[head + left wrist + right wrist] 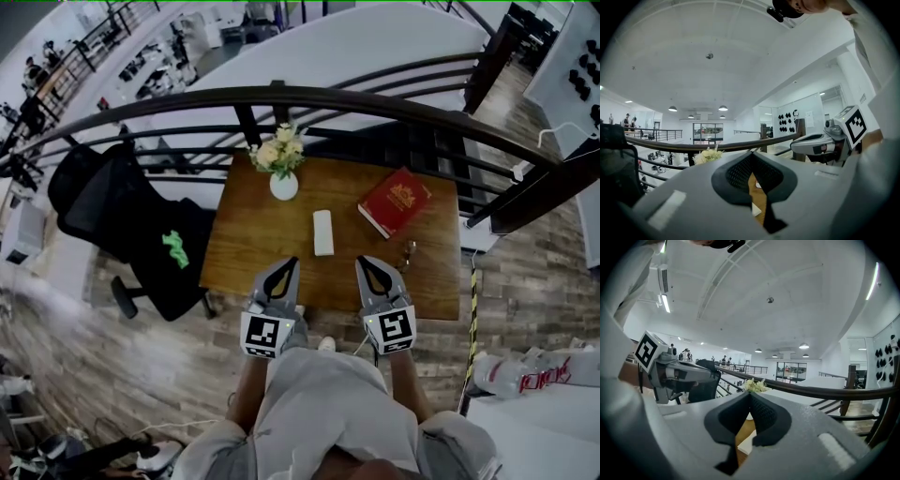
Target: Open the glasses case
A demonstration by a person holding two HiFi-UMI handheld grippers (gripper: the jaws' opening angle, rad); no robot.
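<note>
The white glasses case [322, 232] lies shut near the middle of the wooden table [253, 253], long side running away from me. My left gripper [292, 262] hovers over the table's near edge, just left of the case's near end, jaws shut and empty. My right gripper [363, 262] is level with it on the case's right, also shut and empty. In the left gripper view the left gripper [751, 155] shows closed pads with a sliver of the case [756, 209] below. Under the right gripper [750, 394], the right gripper view shows a corner of the case [746, 443].
A white vase of pale flowers [282, 161] stands at the table's far edge. A red book [395, 202] lies at the far right, with keys [410, 251] nearer. A dark curved railing [281, 96] runs behind the table. A black office chair [122, 220] stands left.
</note>
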